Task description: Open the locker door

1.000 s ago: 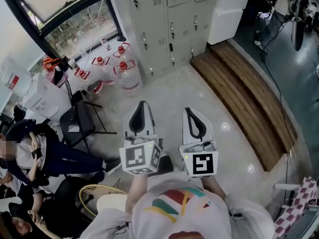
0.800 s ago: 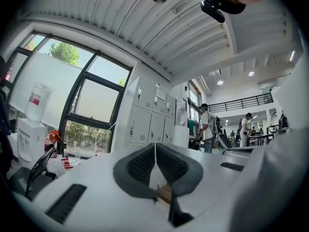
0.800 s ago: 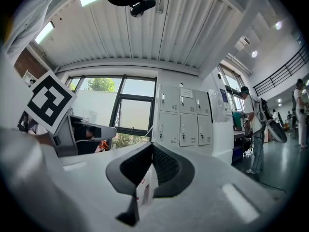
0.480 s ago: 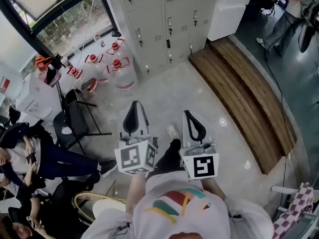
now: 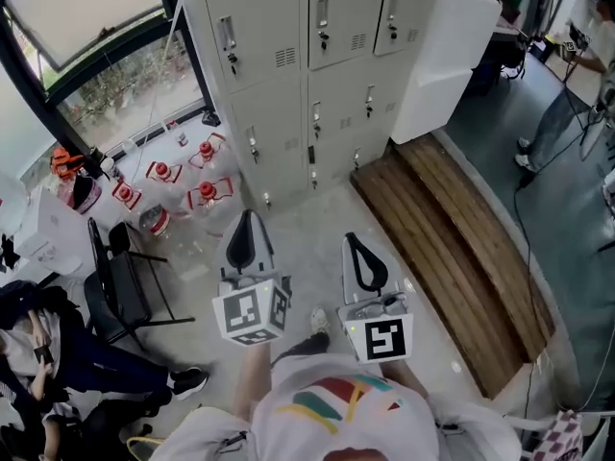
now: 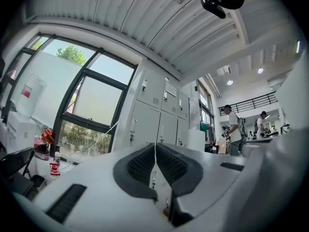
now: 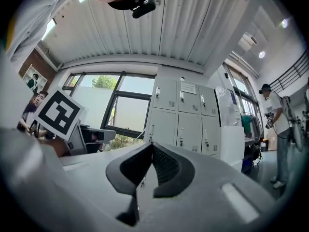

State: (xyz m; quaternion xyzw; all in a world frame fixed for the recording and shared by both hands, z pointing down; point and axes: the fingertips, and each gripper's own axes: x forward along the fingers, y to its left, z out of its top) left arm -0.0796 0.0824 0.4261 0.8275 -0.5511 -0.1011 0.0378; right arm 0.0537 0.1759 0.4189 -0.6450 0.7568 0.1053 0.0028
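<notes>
1. The person is wearing a white T-shirt (image 5: 336, 421) with short sleeves, and red, green and yellow stripes are running across its chest.
2. Just ahead of the T-shirt, the left gripper (image 5: 245, 221) and right gripper (image 5: 353, 241) are showing pale grey shells with black ribbed pads tapering to a point.
3. At the end nearest the T-shirt, each is carrying a marker cube (image 5: 252, 313), white with black squares.
4. Between the grippers, a dark trouser leg (image 5: 298, 346) and a white shoe (image 5: 318, 320) are peeking out past the T-shirt.

You're in a workplace locker area: a bank of grey metal lockers (image 5: 307, 75) lines the wall, a long wooden bench (image 5: 452, 248) runs alongside, and water jugs (image 5: 207, 200) sit beneath a large window (image 5: 96, 46) on polished floor (image 5: 307, 238).
</notes>
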